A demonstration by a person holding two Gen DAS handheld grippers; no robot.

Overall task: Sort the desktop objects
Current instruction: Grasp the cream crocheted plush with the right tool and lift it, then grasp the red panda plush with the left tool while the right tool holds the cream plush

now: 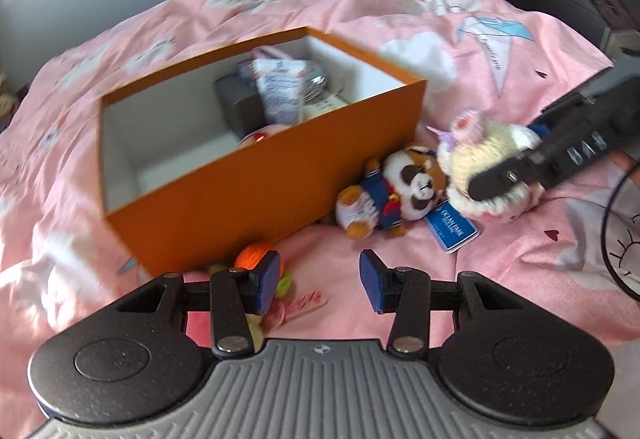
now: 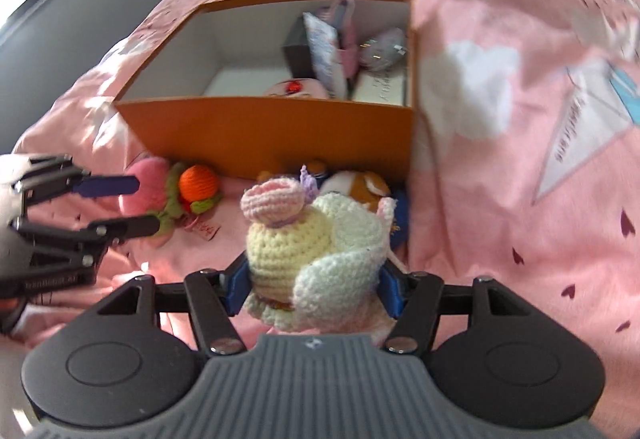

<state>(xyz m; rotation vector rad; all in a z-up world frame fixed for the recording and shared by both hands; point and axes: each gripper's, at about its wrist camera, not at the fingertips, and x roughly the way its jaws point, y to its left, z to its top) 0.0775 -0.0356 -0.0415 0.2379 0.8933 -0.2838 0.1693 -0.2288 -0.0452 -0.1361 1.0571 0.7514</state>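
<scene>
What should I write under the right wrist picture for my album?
Right tongs clamp a crocheted doll before the orange box on pink bedding.

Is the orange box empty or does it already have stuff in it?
Partly filled: the orange box holds several items at one end, while its other end shows bare white floor.

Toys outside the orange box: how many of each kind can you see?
Crocheted toys: 3 (cream doll, pink one, orange one)
Plush red panda: 1
Total: 4
</scene>
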